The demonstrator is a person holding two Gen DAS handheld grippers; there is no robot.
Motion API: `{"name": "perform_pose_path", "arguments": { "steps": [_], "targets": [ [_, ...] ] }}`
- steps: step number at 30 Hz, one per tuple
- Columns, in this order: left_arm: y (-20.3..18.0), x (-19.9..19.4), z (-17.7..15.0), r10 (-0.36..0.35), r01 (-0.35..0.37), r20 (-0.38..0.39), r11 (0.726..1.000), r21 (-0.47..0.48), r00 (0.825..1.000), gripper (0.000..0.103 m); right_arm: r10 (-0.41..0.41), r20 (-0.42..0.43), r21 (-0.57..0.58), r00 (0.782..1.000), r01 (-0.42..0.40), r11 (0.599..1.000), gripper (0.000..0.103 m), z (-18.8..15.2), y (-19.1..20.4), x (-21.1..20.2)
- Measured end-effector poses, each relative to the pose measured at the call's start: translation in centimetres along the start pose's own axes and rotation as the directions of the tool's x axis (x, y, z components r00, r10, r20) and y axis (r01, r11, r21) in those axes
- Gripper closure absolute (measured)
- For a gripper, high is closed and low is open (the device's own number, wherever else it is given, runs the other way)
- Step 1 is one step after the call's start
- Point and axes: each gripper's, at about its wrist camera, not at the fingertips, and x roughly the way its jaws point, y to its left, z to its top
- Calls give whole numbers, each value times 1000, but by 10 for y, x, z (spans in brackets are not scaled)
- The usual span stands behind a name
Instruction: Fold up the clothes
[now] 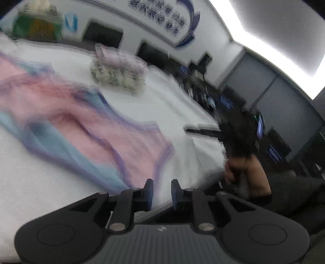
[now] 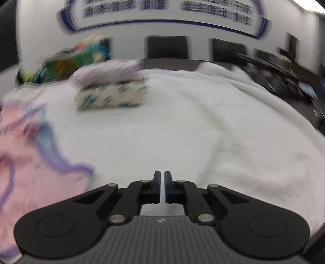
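Pink garment [image 1: 85, 126] is lying crumpled on the white cloth [image 1: 172, 105], stack [image 2: 110, 85] of folded clothes sitting beyond it. Left gripper [image 1: 161, 187] is hovering, jaws apart and empty; right gripper [image 2: 161, 178] is showing jaws together, gripping nothing.

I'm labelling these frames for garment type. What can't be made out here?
- Pink garment: motion-blurred in both wrist views, cut off at left edges; type unclear.
- Folded stack: blurred; what the pieces are is unclear.
- Wall lettering: smeared, unreadable.
- Colourful pile: blurred, unidentifiable.
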Motion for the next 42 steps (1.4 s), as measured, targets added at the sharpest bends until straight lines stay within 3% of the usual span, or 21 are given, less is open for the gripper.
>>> {"name": "perform_pose_path", "arguments": {
  "steps": [1, 2, 3, 4, 5, 7, 9, 11, 15, 17, 19, 20, 21, 22, 24, 29, 33, 37, 40, 41, 42],
  "targets": [
    [13, -16, 11, 72, -73, 49, 997, -1, 996, 77, 55, 26, -7, 998, -54, 998, 94, 3, 4, -6],
    [27, -31, 23, 177, -176, 95, 984, -12, 980, 57, 114, 52, -20, 992, -113, 993, 88, 6, 11, -12],
    [47, -42, 37, 304, -303, 129, 953, -29, 944, 38, 174, 56, -46, 983, -172, 984, 65, 9, 21, -12],
    [63, -45, 47, 400, -399, 145, 916, -42, 905, 38, 243, 44, -86, 969, -239, 967, 42, 13, 35, -6],
    [81, -45, 57, 499, -495, 146, 866, -62, 854, 45, 294, 21, -122, 956, -289, 949, 37, 16, 49, 3],
    [102, -44, 59, 482, -469, 84, 872, -137, 872, 57, 360, -46, -176, 932, -362, 915, 37, 20, 74, 27],
    [122, -42, 60, 456, -441, 25, 873, -210, 890, 61, 328, -97, -194, 940, -342, 920, 37, 16, 84, 41],
    [95, -39, 40, 288, -276, 60, 948, -156, 956, 59, 301, -110, -196, 947, -317, 928, 37, 11, 82, 44],
    [9, -3, -2, 12, -17, 61, 997, 71, 998, 41, 295, -93, -39, 951, -299, 953, 37, 3, 29, 32],
    [-24, 26, -14, 11, -7, -20, 978, 209, 1000, 40, 305, -113, 12, 946, -306, 952, 37, -1, 12, 33],
    [-40, 53, -26, 157, -133, -53, 940, 314, 986, 51, 356, -135, 28, 925, -355, 934, 44, -6, 10, 37],
    [-43, 60, -30, 236, -206, -45, 915, 347, 971, 78, 376, -137, 26, 917, -376, 926, 48, -8, 12, 37],
    [-47, 61, -32, 293, -268, -9, 887, 376, 956, 92, 385, -136, 21, 913, -386, 922, 64, -9, 15, 38],
    [-46, 62, -29, 300, -272, -20, 887, 372, 954, 92, 404, -151, 18, 902, -406, 914, 89, -9, 18, 39],
    [-37, 58, -21, 256, -232, -59, 935, 268, 965, 97, 433, -176, 10, 884, -439, 899, 99, -7, 25, 43],
    [-48, 82, 5, 104, -96, -89, 992, 84, 991, 99, 318, -118, -69, 941, -327, 942, 101, 25, 15, 47],
    [-95, 159, 40, -46, 50, 72, 998, -45, 996, 96, 102, -71, -143, 992, -111, 983, 101, 65, -14, 72],
    [-107, 173, 60, -88, 87, -12, 996, -25, 996, 95, -172, -29, -132, 985, 167, 977, 100, 107, -56, 120],
    [-63, 108, 57, -110, 109, 30, 994, 28, 993, 90, -108, 2, -97, 994, 108, 989, 93, 110, -63, 100],
    [-44, 85, 53, -35, 30, 59, 997, 74, 998, 80, -60, 35, -110, 998, 63, 992, 87, 105, -56, 86],
    [-26, 62, 50, 41, -52, 91, 992, 117, 995, 64, -9, 67, -130, 998, 18, 991, 62, 98, -47, 71]
  ]
}}
